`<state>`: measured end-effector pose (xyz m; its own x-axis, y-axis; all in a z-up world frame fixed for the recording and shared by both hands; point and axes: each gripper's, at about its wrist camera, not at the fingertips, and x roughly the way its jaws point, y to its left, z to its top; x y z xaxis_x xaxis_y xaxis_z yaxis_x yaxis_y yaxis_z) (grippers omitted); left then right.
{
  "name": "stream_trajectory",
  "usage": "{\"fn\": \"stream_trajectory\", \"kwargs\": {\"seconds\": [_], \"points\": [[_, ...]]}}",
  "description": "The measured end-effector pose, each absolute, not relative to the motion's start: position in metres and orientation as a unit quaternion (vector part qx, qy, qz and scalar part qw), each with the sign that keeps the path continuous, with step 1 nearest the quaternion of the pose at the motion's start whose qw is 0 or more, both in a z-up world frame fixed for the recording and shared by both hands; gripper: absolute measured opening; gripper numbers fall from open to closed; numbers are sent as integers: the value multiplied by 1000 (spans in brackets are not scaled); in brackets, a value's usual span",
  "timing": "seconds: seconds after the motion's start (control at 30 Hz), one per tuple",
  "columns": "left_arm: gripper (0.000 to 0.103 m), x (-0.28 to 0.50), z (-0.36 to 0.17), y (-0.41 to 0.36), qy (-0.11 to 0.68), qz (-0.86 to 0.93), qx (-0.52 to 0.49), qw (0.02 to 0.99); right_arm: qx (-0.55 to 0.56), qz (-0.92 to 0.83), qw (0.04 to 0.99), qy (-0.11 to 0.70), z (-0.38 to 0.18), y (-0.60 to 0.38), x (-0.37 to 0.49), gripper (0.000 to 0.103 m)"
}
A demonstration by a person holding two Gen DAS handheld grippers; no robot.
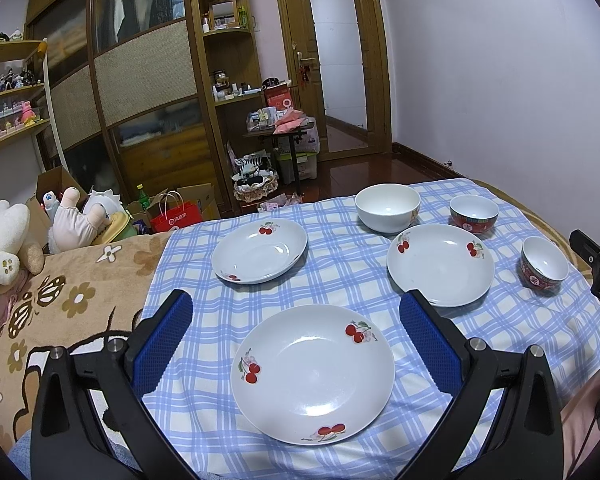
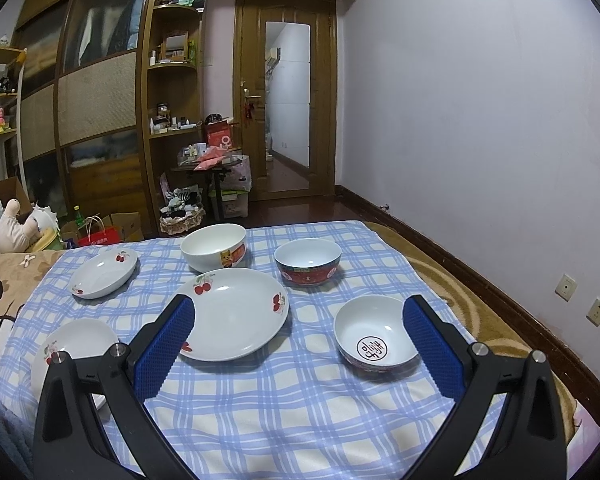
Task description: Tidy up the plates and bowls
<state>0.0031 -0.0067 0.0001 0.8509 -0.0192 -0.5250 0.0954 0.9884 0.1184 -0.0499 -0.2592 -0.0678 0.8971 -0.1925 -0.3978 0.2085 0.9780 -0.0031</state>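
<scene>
Three white cherry-print plates lie on a blue checked cloth (image 1: 340,240): a near plate (image 1: 313,374), a far left plate (image 1: 259,250) and a right plate (image 1: 440,264). A large white bowl (image 1: 387,207) and two red-patterned bowls (image 1: 474,213) (image 1: 544,262) stand behind and to the right. My left gripper (image 1: 296,312) is open and empty above the near plate. My right gripper (image 2: 298,312) is open and empty, between the right plate (image 2: 232,314) and the near red bowl (image 2: 376,334); it also shows at the right edge of the left wrist view (image 1: 596,264).
The cloth (image 2: 300,400) covers a bed with a brown flowered blanket (image 1: 60,312). Plush toys (image 1: 4,240) lie at the left. A wall (image 2: 480,140) runs close along the right side. Shelves, boxes and a door stand beyond the bed's far edge.
</scene>
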Motion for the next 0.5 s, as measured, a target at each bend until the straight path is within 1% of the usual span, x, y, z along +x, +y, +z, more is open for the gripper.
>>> {"fn": "stream_trajectory", "kwargs": {"seconds": [0.5], "points": [[102, 3, 0, -6, 272, -30, 70, 959, 23, -106, 973, 203, -69, -255, -48, 103]]}}
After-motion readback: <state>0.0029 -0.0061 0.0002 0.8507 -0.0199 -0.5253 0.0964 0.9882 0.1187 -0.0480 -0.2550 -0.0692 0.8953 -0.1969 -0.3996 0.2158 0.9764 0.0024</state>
